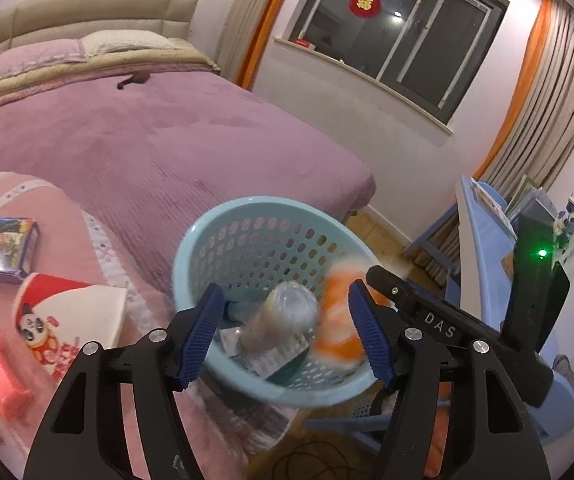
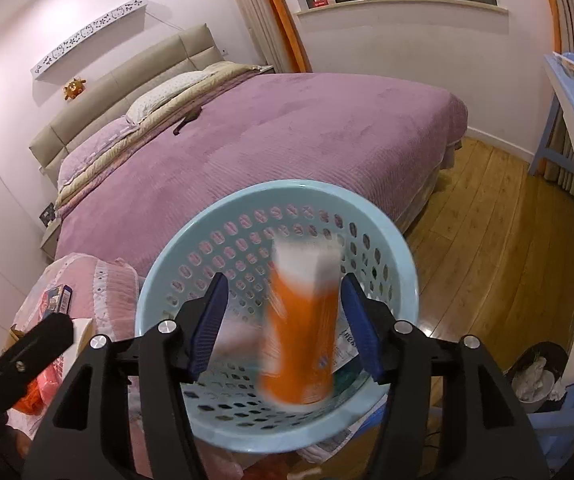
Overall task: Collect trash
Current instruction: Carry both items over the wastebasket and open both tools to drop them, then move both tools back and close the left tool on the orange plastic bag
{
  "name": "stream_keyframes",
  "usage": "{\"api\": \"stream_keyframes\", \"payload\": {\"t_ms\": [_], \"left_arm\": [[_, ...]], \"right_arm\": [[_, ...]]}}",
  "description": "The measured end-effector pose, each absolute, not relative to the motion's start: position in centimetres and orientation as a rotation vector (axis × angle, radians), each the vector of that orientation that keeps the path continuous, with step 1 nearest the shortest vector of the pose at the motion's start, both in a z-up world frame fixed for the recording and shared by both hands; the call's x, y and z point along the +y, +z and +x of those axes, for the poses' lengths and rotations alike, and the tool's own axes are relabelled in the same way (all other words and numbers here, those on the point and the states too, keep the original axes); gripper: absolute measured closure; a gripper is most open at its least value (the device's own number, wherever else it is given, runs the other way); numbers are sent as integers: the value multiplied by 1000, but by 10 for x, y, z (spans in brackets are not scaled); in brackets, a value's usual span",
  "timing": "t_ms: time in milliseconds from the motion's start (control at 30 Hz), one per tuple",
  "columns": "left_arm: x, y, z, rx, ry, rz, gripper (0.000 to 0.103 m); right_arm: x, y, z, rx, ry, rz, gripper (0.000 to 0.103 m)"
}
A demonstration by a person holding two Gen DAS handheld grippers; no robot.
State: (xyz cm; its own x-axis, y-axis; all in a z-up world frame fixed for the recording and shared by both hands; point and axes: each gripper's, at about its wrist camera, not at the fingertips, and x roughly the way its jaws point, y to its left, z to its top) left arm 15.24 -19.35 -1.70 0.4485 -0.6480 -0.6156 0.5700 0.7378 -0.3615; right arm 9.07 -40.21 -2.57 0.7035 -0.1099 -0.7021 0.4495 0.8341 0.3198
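Hovering over one blue basket [image 1: 191, 248], my left gripper [image 1: 285, 330] and right gripper [image 2: 283, 324] are spread; one clear bottle [image 1: 283, 316] and one orange bottle [image 2: 301, 344] blur between them, ungripped.

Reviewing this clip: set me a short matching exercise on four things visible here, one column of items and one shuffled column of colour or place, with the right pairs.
Items:
1. basket
2. blurred packet
3. clear bottle
4. panda-print box

Descriptions:
A. orange and white, between the right gripper's open fingers
B. pale blue, perforated wall
C. lying on the pink quilt, outside the basket
D. transparent, over the basket, between the left gripper's open fingers

Pairs: 1-B, 2-A, 3-D, 4-C
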Motion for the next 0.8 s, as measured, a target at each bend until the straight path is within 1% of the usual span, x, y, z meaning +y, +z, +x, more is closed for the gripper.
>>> {"api": "stream_keyframes", "payload": {"t_ms": [233,533,600,633,800], "left_arm": [[-171,-6,135,757,-722,-103,40],[-108,10,122,699,-632,-164,40],[-93,14,119,684,-600,-168,37],[-83,16,117,674,-569,-172,32],[-36,24,114,646,-443,-208,29]], "right_arm": [[-393,-21,84,724,-294,490,48],[-353,6,81,688,-207,431,48],[-337,13,81,679,-172,411,48],[-331,17,80,674,-154,404,48],[-302,34,80,644,-88,361,48]]}}
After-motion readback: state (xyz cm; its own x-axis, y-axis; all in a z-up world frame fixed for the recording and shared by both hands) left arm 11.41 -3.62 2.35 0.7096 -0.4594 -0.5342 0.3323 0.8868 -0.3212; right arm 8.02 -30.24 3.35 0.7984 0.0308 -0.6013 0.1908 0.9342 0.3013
